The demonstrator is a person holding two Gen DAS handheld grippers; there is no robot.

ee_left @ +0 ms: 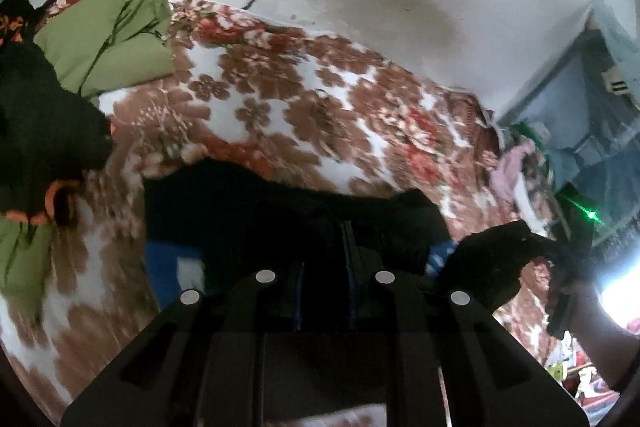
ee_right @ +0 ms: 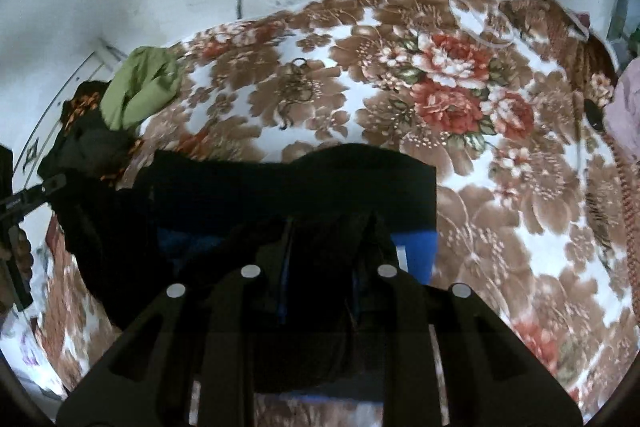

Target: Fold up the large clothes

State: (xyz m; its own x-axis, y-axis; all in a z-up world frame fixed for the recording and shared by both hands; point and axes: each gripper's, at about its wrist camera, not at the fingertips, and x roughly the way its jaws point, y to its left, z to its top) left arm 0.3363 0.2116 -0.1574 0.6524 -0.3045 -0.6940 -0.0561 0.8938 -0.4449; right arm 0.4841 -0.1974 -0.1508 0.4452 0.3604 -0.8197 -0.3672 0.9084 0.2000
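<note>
Both hand-held grippers (ee_left: pixel 346 227) (ee_right: pixel 332 219) clench soft black garment (ee_right: pixel 280 179) over plush floral blanket (ee_right: pixel 500 227)

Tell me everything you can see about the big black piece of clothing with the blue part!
The big black soft-fabric garment looks plain and dark, with a bright blue and white part showing underneath its near edge. It stretches wide across the brown-and-red floral blanket, its far edge resting there. The near edge is bunched and pinched in the left hand-held gripper and the right hand-held gripper, both shut on the cloth. What kind of garment it is cannot be told.
</note>
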